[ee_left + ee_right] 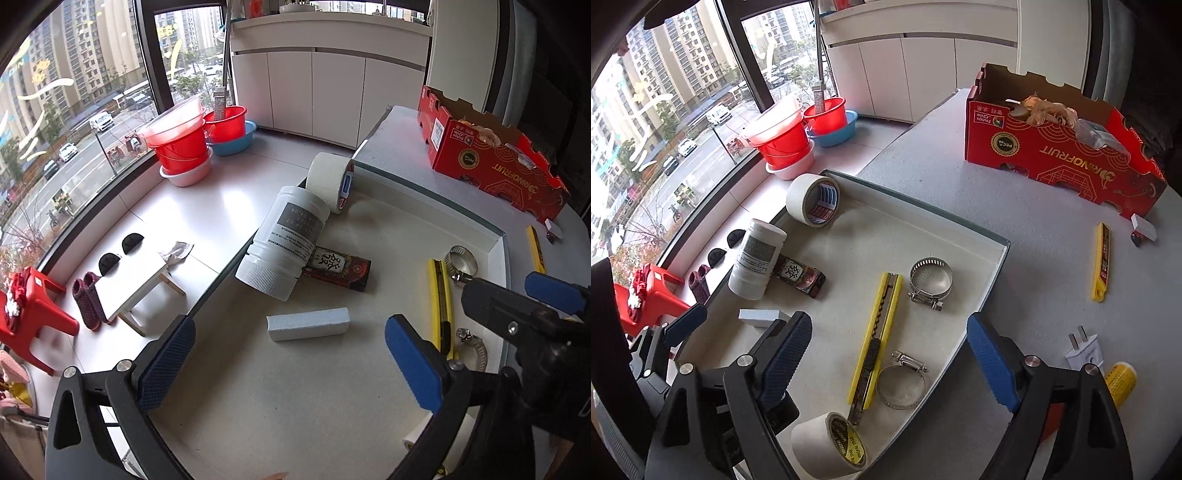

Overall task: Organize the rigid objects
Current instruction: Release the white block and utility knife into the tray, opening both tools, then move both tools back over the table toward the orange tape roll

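A shallow white tray (pixel 995 266) (pixel 493 242) lies on the grey table. In it are a white bottle (pixel 282 242) (pixel 755 258) on its side, a dark red box (pixel 338 267) (pixel 799 277), a tape roll (pixel 330 181) (pixel 812 199), a white block (pixel 308 324) (pixel 759 317), a yellow utility knife (pixel 877 339) (pixel 441 299), two hose clamps (pixel 929 282) (pixel 901 380) and a second tape roll (pixel 829 445). My left gripper (pixel 288 365) is open and empty above the block. My right gripper (pixel 890 365) is open and empty above the knife.
A red cardboard fruit box (pixel 1056 147) (pixel 487 153) stands at the back of the table. A yellow blade case (pixel 1102 260), a white plug (pixel 1084 350) and a yellow tube (pixel 1121 382) lie right of the tray. Buckets (pixel 181 144) and a stool stand on the floor at left.
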